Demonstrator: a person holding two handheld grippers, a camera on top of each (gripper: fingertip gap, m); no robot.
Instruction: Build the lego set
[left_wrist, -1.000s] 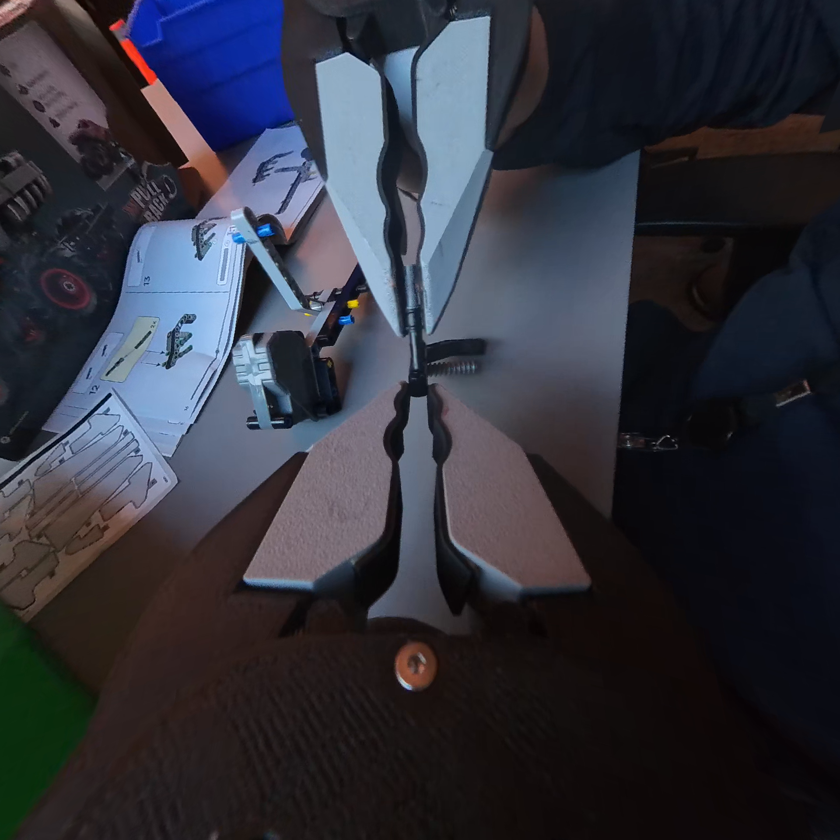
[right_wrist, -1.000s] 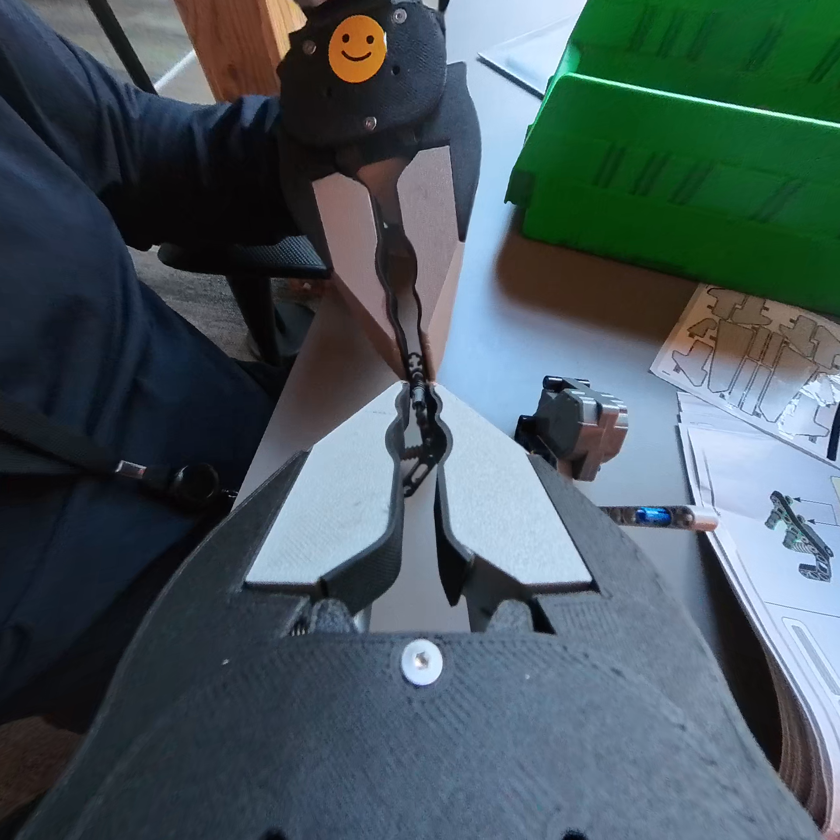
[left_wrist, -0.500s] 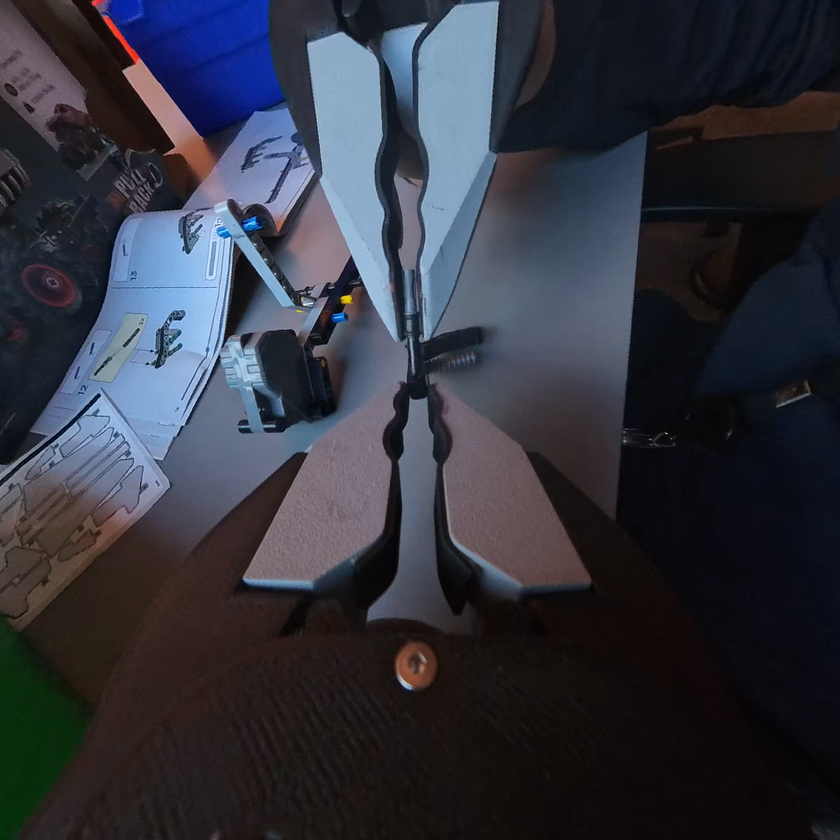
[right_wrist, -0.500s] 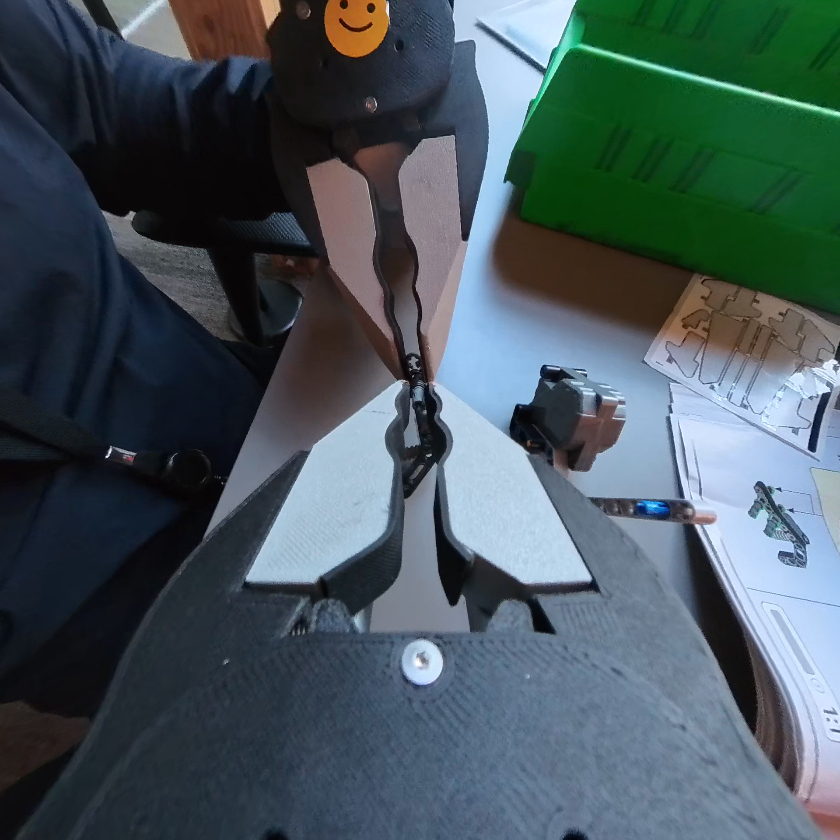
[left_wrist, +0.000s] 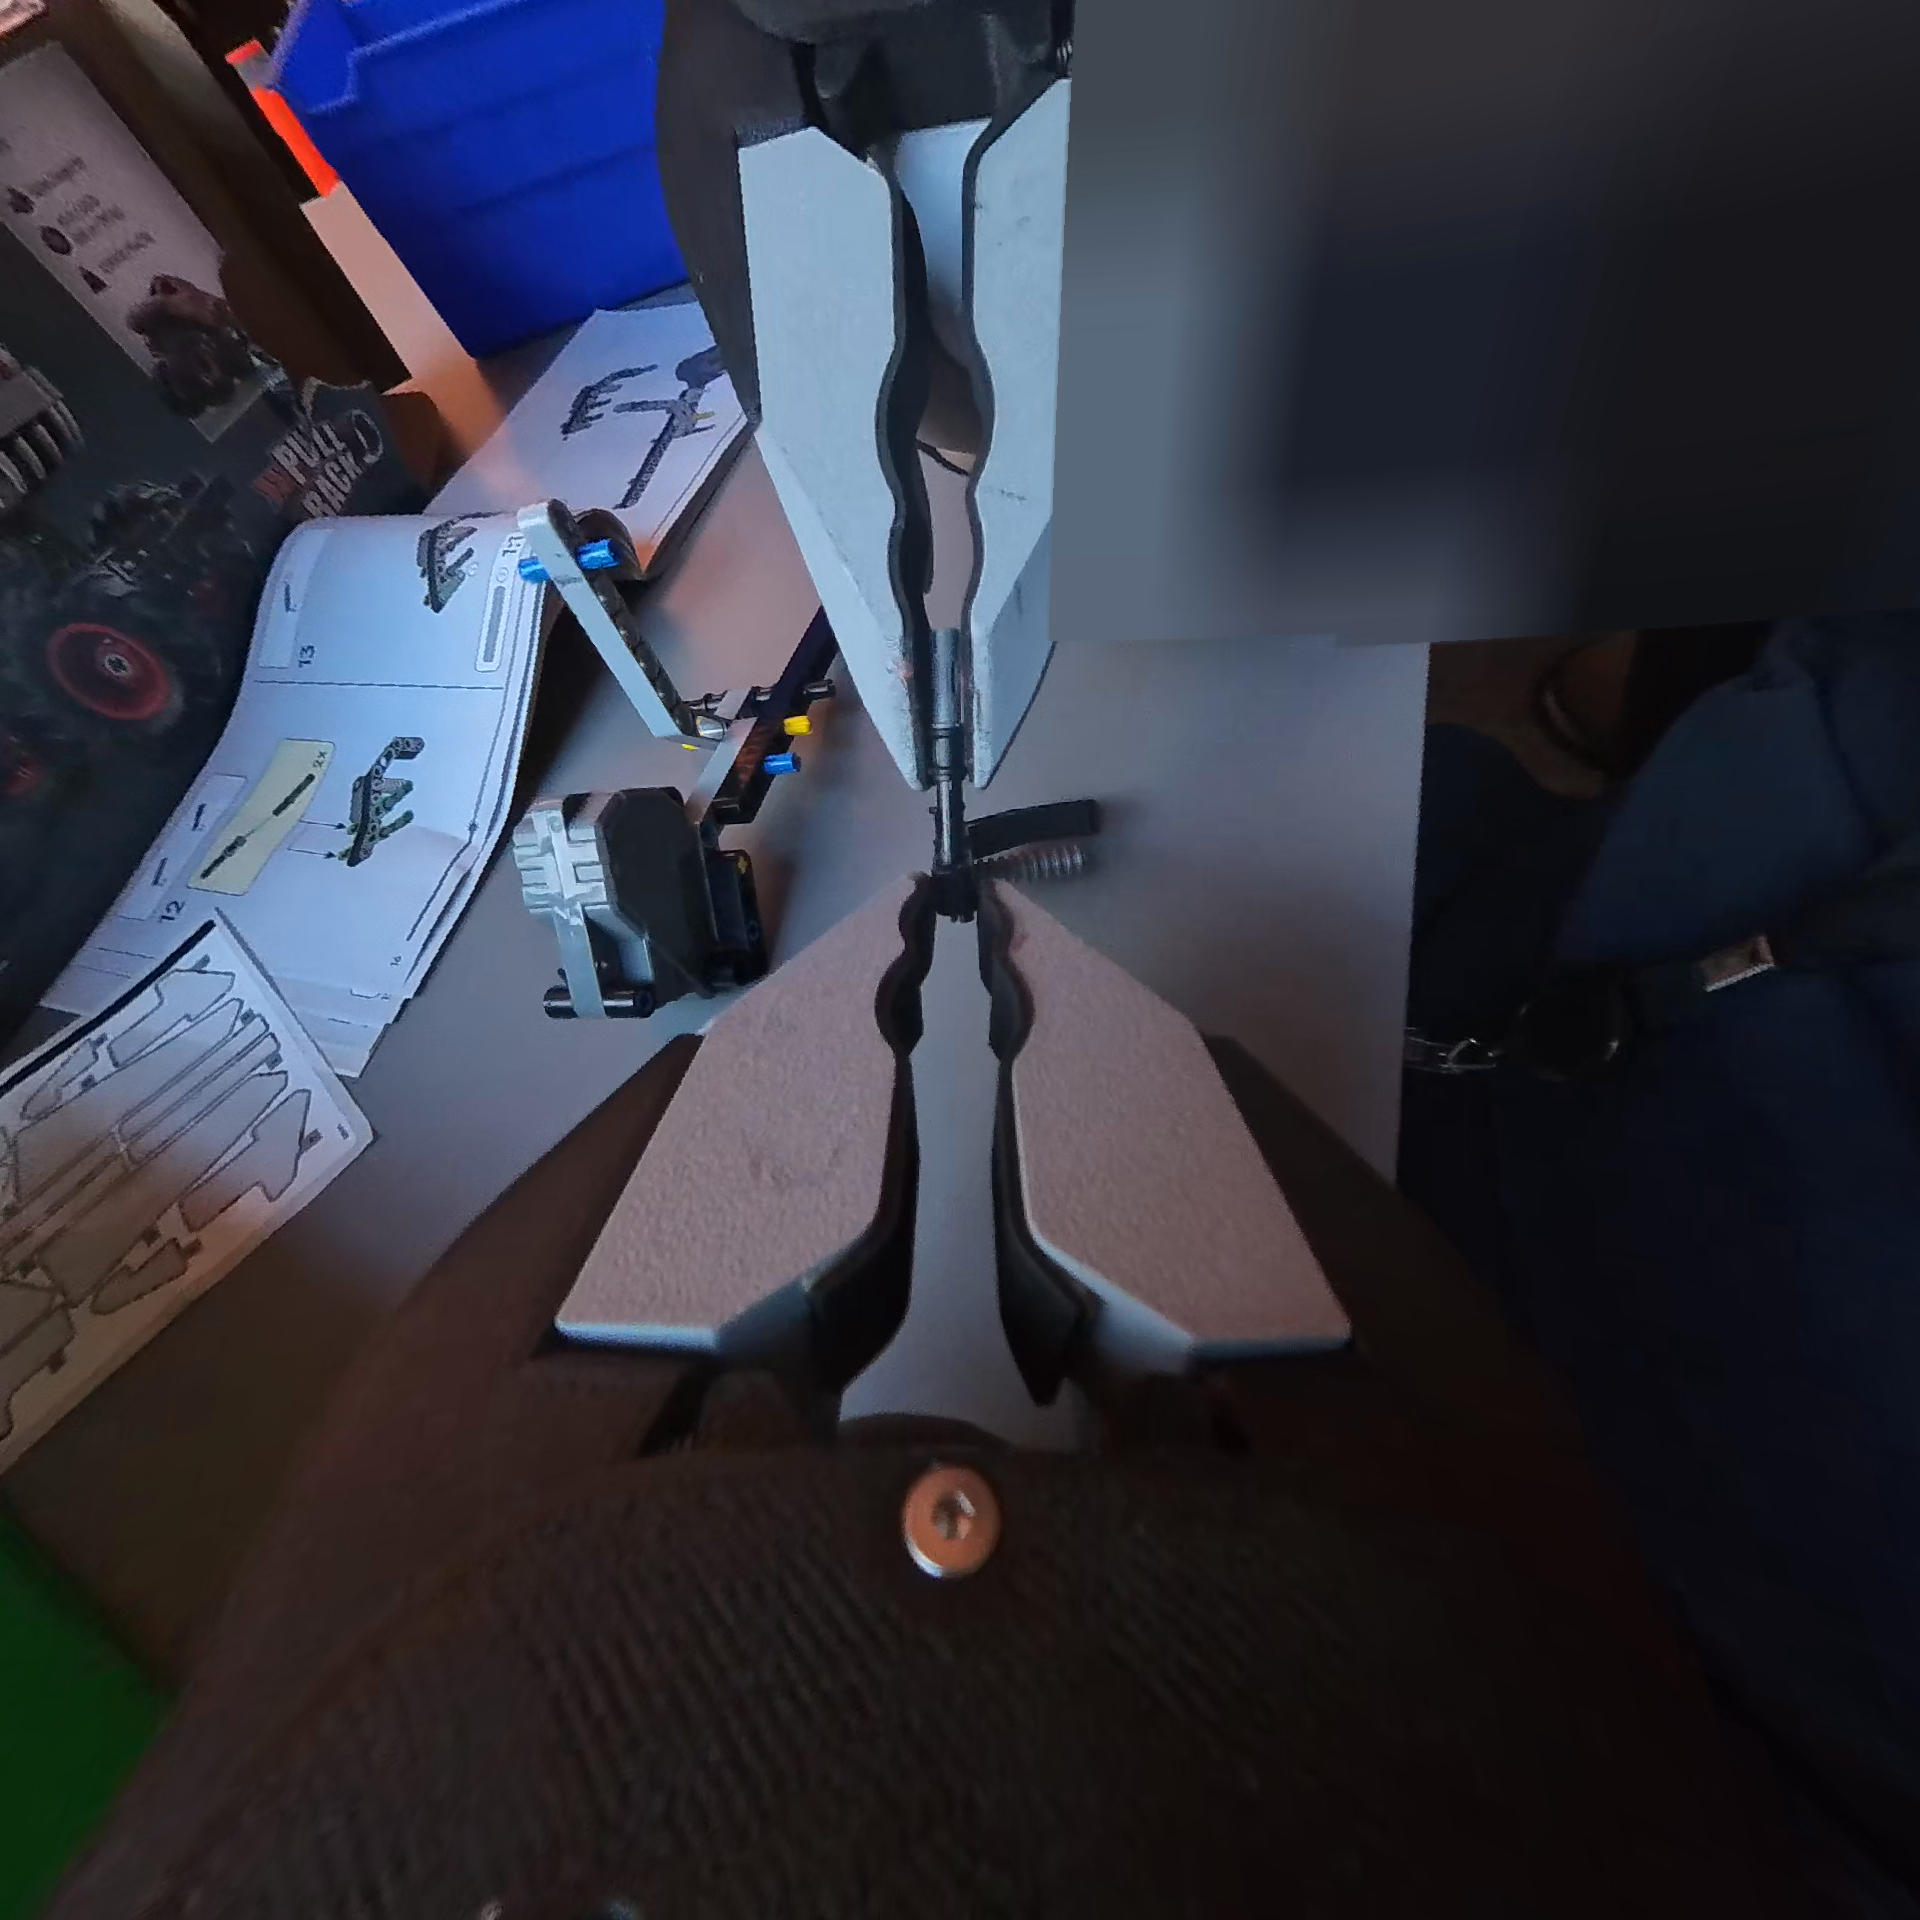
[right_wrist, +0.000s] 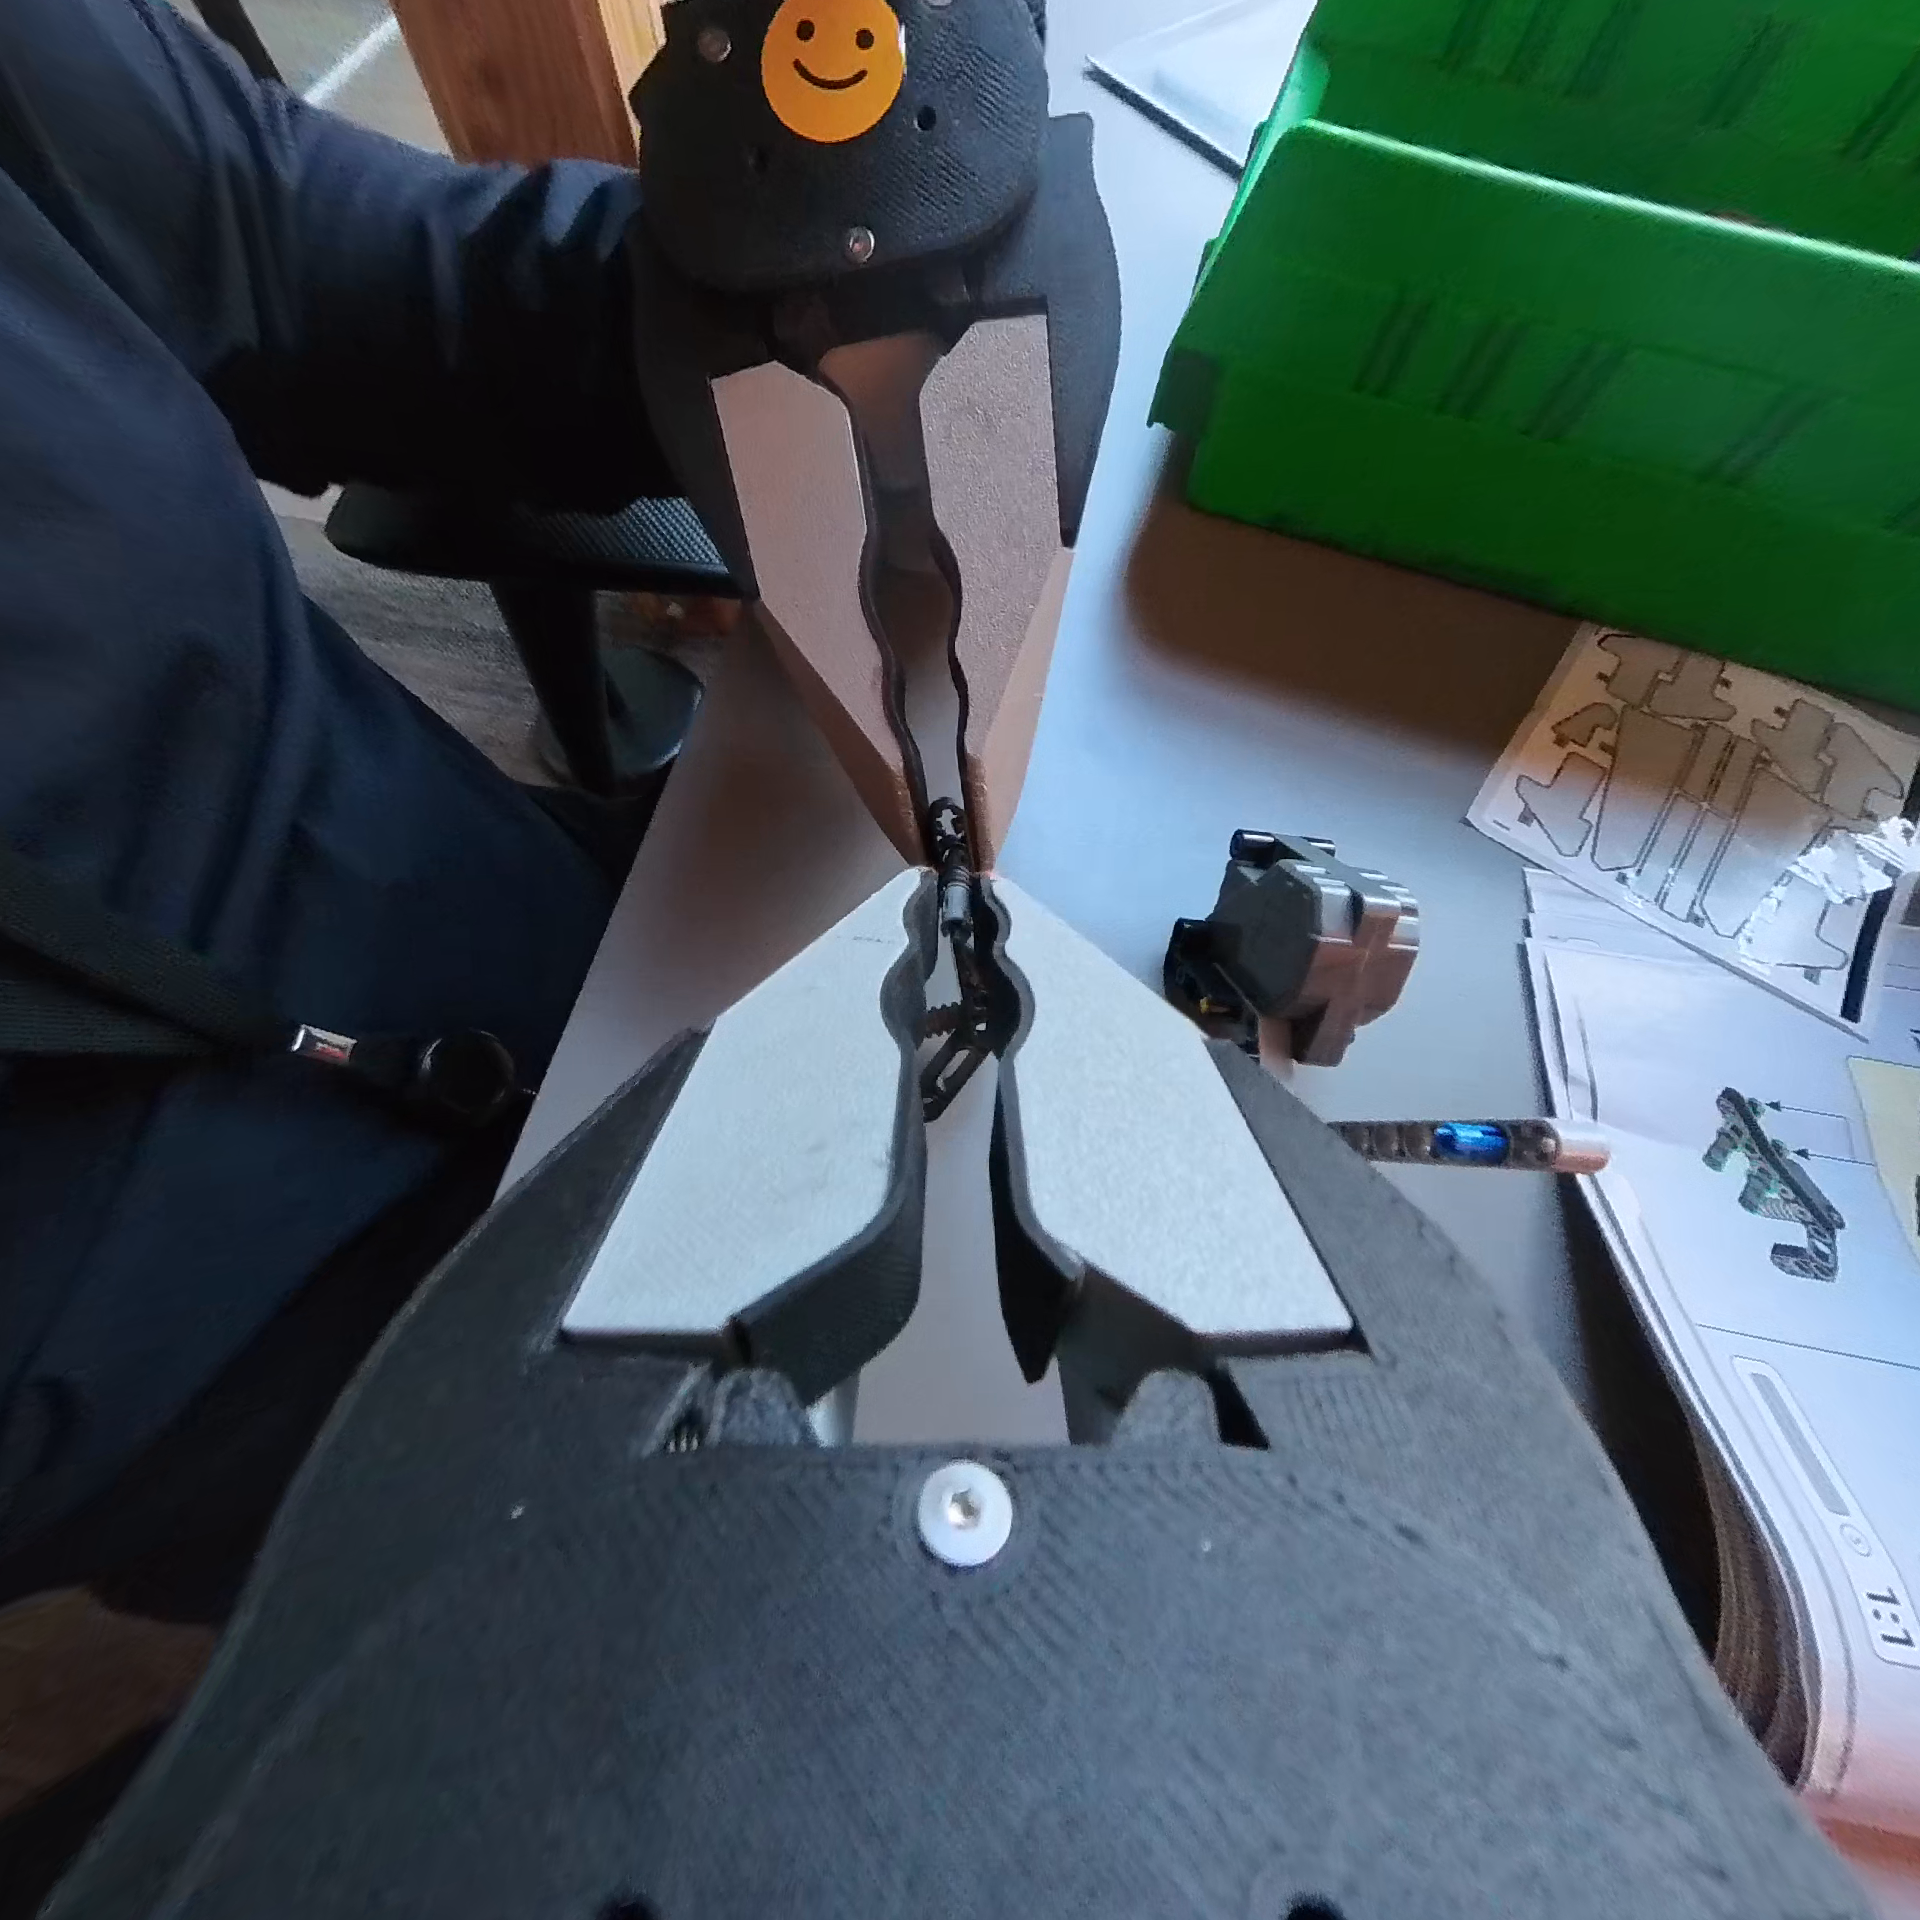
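In the left wrist view, the left gripper (left_wrist: 951, 902) has its fingers (left_wrist: 800, 1132) drawn together at the tips, clamped on the near end of a small dark rod (left_wrist: 948, 831) that runs up toward twelve o'clock. The right gripper (left_wrist: 943, 764) comes down from twelve o'clock, its fingers pinched on a grey sleeve (left_wrist: 943, 681) at the rod's far end, so the two grippers meet tip to tip above the grey surface (left_wrist: 1226, 831). Just past the tips at one o'clock a black lever (left_wrist: 1034, 816) and a small spring (left_wrist: 1044, 862) lie on the surface. At nine o'clock sits a grey and black motor block (left_wrist: 623, 904), with a long grey beam (left_wrist: 613, 634) carrying blue pins leaning behind it. The open instruction booklet (left_wrist: 312, 748) and a sticker sheet (left_wrist: 135, 1132) lie further toward nine o'clock, and a blue bin (left_wrist: 499, 156) stands at eleven o'clock. In the right wrist view, the right gripper (right_wrist: 954, 909) has its fingers closed on the sleeve and rod piece (right_wrist: 951, 914), with a black toothed part (right_wrist: 951, 1049) hanging in the gap between them. The left gripper (right_wrist: 945, 831), bearing an orange smiley sticker (right_wrist: 831, 68), reaches in from twelve o'clock. The motor block (right_wrist: 1299, 966) sits at two o'clock, green bins (right_wrist: 1558, 416) at one o'clock, and the booklet (right_wrist: 1714, 1247) at three o'clock.
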